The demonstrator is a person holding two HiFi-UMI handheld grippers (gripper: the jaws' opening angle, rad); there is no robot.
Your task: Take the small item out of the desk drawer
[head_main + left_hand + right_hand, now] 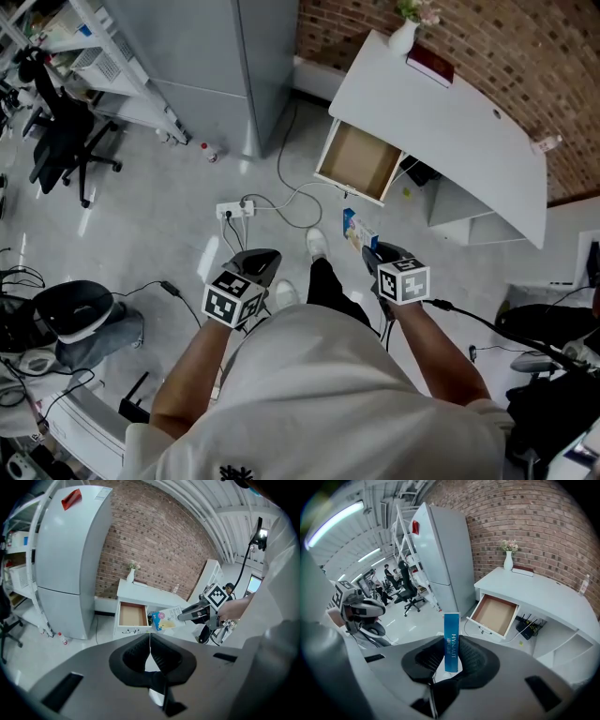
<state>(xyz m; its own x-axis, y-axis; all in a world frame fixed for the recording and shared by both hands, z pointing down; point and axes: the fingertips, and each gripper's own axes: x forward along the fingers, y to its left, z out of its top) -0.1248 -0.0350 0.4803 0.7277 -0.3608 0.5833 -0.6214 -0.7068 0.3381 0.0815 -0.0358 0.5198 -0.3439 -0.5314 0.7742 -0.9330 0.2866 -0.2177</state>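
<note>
Close to the person, the left gripper [150,654] has its two jaws shut tight together, with nothing in them. The right gripper [451,657] is clamped on a small blue box [451,641]. The box stands up straight between the pads, and its top pokes out above them. The head view shows it up in the air over the grey floor [169,216] (not resting on anything). A white plug strip [234,210] and its wires lie on the floor a bit further off. Past that is the drawer [359,159], pulled wide open from under the white surface [450,131]. Its brown bottom looks bare. At the far edge of the surface stand a white vase [403,36] and a red book [429,64].

I think the taking-out step is as good as done, since the small item is in the grip and well apart from the drawer. What is left is likely to set the box down, maybe on the surface. For that the person needs to step closer, keep the box upright, lower it till it sits flat, and only then let the jaws go apart
</note>
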